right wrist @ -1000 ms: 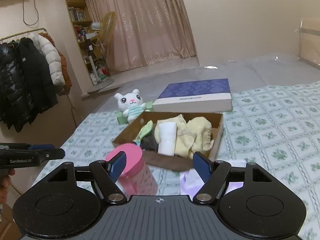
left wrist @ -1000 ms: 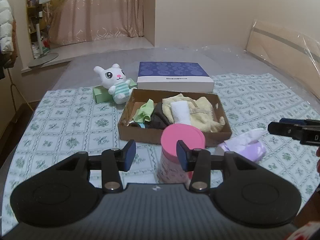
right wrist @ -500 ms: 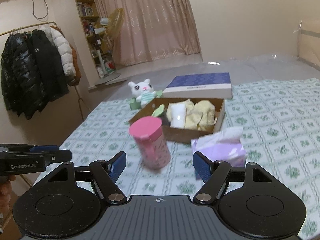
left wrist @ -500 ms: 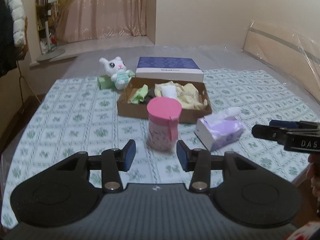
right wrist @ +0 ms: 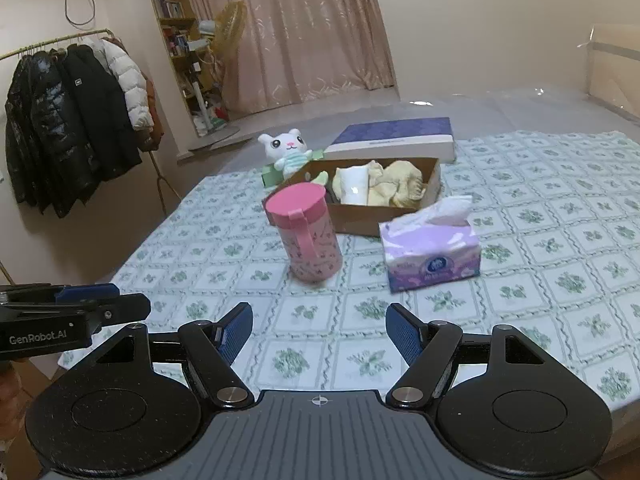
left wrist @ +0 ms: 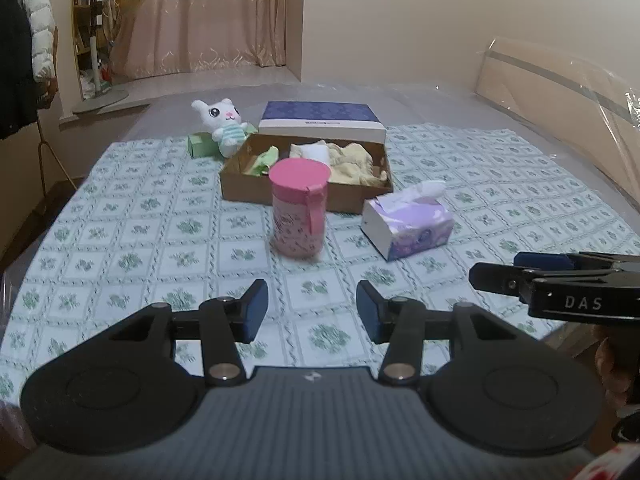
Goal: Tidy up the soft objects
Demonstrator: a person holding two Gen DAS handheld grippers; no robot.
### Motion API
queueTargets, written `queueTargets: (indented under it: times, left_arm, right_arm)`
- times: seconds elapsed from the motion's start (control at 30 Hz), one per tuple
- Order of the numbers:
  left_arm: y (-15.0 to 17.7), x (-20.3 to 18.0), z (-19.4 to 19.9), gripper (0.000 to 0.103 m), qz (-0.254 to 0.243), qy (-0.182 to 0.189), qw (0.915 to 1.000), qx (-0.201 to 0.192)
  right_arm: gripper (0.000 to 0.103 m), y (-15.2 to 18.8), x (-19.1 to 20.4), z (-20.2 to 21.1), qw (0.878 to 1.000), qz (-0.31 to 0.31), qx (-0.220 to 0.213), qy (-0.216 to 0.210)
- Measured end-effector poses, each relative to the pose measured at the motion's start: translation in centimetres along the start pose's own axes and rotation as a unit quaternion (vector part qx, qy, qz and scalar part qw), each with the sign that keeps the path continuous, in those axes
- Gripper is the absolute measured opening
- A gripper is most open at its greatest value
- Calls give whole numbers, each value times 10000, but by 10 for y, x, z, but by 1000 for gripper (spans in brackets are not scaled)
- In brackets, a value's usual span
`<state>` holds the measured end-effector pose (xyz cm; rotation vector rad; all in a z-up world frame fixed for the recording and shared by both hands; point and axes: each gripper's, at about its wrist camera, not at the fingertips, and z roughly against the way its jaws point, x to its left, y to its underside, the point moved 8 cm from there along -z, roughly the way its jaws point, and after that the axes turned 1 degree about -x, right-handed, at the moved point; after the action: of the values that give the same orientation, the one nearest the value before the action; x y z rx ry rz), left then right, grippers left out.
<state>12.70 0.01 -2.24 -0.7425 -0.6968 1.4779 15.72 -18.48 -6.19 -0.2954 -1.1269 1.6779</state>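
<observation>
The left gripper (left wrist: 312, 312) has nothing between its jaws, which are opening, and the right gripper (right wrist: 319, 334) stands wide and empty. Both are above the near edge of the patterned cloth (left wrist: 120, 240). The soft cloths (right wrist: 384, 184) lie in the cardboard box (right wrist: 362, 216), behind the pink cup (right wrist: 308, 232) and the tissue pack (right wrist: 430, 254).
</observation>
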Motion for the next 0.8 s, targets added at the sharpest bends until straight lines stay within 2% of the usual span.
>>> queueTargets:
  times: [0.37, 0.8]
  left_arm:
    - [34, -8, 13, 49, 157, -92, 9998, 52]
    - [66, -21, 1, 49, 125, -109, 9994, 306]
  right_arm:
    - [73, 34, -1, 14, 9997, 152, 177, 58]
    - [73, 60, -9, 9, 9993, 144, 329, 92]
